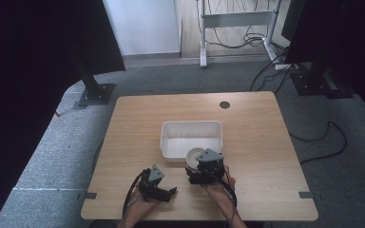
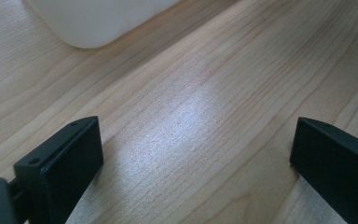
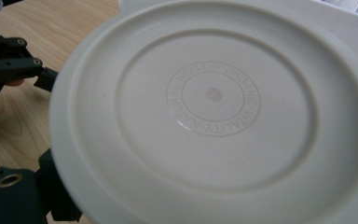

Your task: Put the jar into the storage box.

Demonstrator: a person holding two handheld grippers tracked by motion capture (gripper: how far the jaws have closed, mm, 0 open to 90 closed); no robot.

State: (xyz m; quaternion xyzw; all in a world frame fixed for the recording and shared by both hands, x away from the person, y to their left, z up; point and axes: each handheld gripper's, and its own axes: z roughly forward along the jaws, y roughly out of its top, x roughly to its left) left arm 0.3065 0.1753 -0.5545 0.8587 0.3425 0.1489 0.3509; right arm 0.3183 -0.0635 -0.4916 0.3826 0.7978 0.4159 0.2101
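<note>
Grey carpet is surrounding a pale wooden counter (image 1: 256, 142) with dark stands at the far corners. Fingers of the right gripper (image 1: 198, 167) are closing on the near rim of a round white plate (image 3: 214, 107), whose underside, embossed with a ring of lettering, is facing the right gripper view; the plate is sitting tilted at the near right edge of the white rectangular tub (image 1: 191, 127) in the counter's middle. Fingers of the left gripper (image 2: 196, 158) are standing wide apart, gripping nothing, hovering low above bare wood just short of the tub's rounded corner. Both of the person's hands are entering from the near edge.
</note>
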